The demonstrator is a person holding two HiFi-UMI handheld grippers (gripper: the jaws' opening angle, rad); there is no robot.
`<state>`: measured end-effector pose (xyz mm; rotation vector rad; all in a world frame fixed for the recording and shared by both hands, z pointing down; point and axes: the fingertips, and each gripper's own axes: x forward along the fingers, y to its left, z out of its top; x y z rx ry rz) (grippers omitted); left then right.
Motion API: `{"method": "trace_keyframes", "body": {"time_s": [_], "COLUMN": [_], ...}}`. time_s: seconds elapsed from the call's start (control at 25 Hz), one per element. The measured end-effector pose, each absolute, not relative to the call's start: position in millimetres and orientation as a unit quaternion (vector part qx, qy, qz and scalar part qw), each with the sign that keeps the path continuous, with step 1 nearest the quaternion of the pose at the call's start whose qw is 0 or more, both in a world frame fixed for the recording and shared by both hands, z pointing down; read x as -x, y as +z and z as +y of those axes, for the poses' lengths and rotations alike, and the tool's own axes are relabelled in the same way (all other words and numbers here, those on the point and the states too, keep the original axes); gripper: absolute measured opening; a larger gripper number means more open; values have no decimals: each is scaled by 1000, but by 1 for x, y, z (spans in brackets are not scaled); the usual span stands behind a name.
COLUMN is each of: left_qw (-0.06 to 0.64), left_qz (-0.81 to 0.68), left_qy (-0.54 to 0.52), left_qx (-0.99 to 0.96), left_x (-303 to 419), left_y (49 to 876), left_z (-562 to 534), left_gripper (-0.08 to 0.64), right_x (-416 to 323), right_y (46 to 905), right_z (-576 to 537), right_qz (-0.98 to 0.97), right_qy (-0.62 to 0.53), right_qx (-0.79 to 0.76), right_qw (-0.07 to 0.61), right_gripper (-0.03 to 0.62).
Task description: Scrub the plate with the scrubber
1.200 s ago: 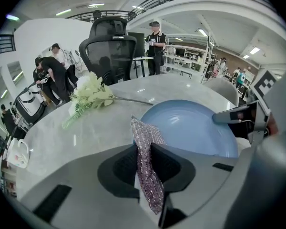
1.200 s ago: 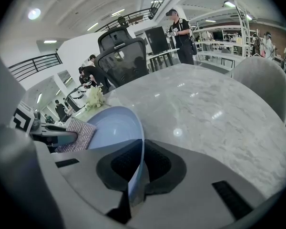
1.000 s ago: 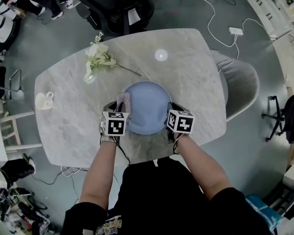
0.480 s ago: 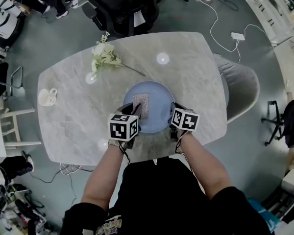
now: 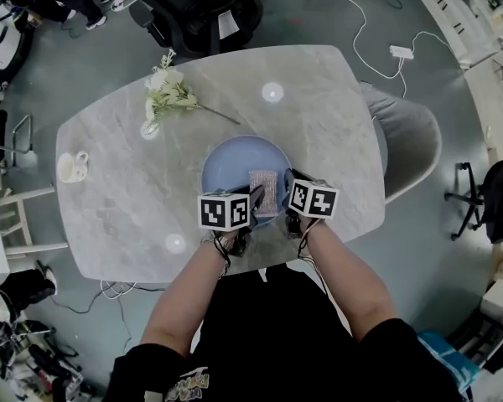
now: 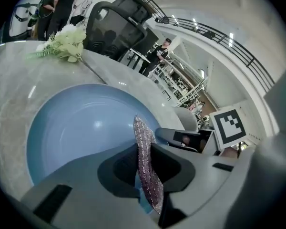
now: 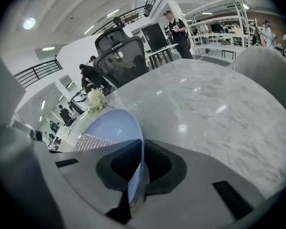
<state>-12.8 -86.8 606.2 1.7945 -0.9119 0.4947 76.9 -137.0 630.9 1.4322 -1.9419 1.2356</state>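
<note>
Plate (image 5: pixel 230 167): pale blue, round and shallow, lying on the marble counter (image 5: pixel 117 199) near its front edge, directly before the person.

Scrubber (image 5: pixel 266 191): flat pad of glittery purple-silver mesh, held over the near right part of the plate, just beside the right claw. Whether it presses on the surface cannot be told.

Left claw (image 6: pixel 144 151): closed on the scrubber, which stands edge-on between the jaws and juts out past them towards the plate.

Right claw (image 7: pixel 139 168): clamped on the plate's near right rim, one pad on either face of the thin blue edge. The jaws have just been opening very slightly, with the rim between them.

Other items on the counter:
- Spray of white flowers (image 5: pixel 168 93) with a long stem, at the far left, well apart from the plate.
- White cup (image 5: pixel 70 167), near the left edge.

Around the counter: black office chair (image 5: pixel 201 7) at the far side, grey shell chair (image 5: pixel 411 141) at the right.
</note>
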Motion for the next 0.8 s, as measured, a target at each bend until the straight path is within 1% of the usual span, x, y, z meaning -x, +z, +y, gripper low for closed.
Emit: {"method": "trace_keyframes", "body": {"time_s": [0.08,0.28,0.52,0.8], "left_qw": [500,440,393,358], "left_qz": [-376,-380,-380,-383], "left_qy": [226,290,331,363], "left_qx": [-746,-760,-770,-770], "left_x": [11,14,18,35], "left_y": [613,625,631,629], "left_z": [-88,-89,-86,-77], "left_gripper": [81,81,81,83], "right_x": [-76,-76,-74,-75], "right_y": [631,630,639,638], "right_z": [-138,-141,-137,-136], "right_qz": [-702,-708,-712,-714], "right_qy": [441,429,432,431], "right_qx": [-514,-515,-507,-507], "right_qw": [219,223,221,221], "right_gripper": [32,32,31,31]}}
